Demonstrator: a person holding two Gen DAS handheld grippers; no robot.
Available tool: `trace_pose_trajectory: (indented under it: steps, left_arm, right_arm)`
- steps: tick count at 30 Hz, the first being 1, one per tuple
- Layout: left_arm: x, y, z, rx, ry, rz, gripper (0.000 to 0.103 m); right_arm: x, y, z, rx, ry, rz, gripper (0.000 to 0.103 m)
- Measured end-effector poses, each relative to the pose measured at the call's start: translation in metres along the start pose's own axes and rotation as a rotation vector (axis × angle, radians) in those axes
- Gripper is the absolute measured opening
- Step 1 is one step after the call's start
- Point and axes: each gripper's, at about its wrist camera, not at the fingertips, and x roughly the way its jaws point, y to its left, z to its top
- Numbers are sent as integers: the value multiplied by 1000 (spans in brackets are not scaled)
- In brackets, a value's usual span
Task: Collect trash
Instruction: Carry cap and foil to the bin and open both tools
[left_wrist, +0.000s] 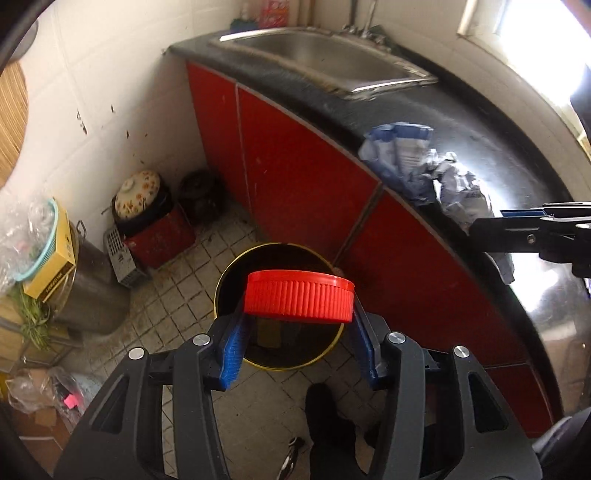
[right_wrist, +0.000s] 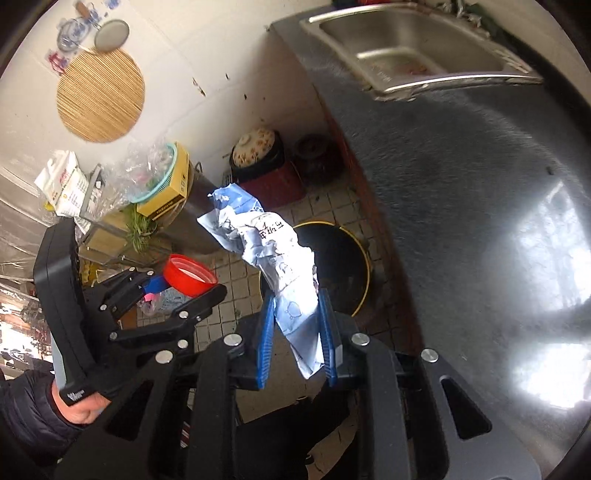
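left gripper (left_wrist: 299, 314) clamps red lid (left_wrist: 299, 297) | right gripper (right_wrist: 297, 332) clamps crumpled blue-white wrapper (right_wrist: 269, 243), print unreadable | bin (left_wrist: 236, 273) at 12 o'clock, tiled floor (left_wrist: 173, 295)

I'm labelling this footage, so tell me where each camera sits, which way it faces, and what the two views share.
Left wrist: sits on the left claw, looking steeply down at the bin on the floor beside the red cabinets; its blue pads grip a red lid; a dark shoe shows below.
Right wrist: sits on the right claw, looking down past the counter; it clamps a crumpled blue wrapper; a hand and dark sleeve show.
Shared: bin, sink, lid, wrapper, and each other's claw.
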Motion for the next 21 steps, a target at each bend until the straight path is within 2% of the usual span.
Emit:
trace_pose_trajectory:
  steps: [5,10,11,12,13,14,21]
  left_arm:
    - [26,18,-3,-4,25,-16,48]
    - [41,27,0,1,40,-34,49]
    - [43,29,0,4,43,-41,53]
    - [44,29,1,12,43,-37,69]
    - [44,29,1,18,38,-26,75]
    - [43,30,1,29,25,-10,77]
    - [39,27,2,36,30,-13,77]
  right_arm:
    - [44,13,22,30,74,-10,23]
    - [62,19,33,30,99,-30,24]
    - [64,19,35,27,99,-32,33]
    - [63,18,33,25,100,-37,55]
    - [64,19,35,23,93,-39,65]
    - [63,20,35,22,83,-40,71]
    - [50,16,31,8,56,-44,71]
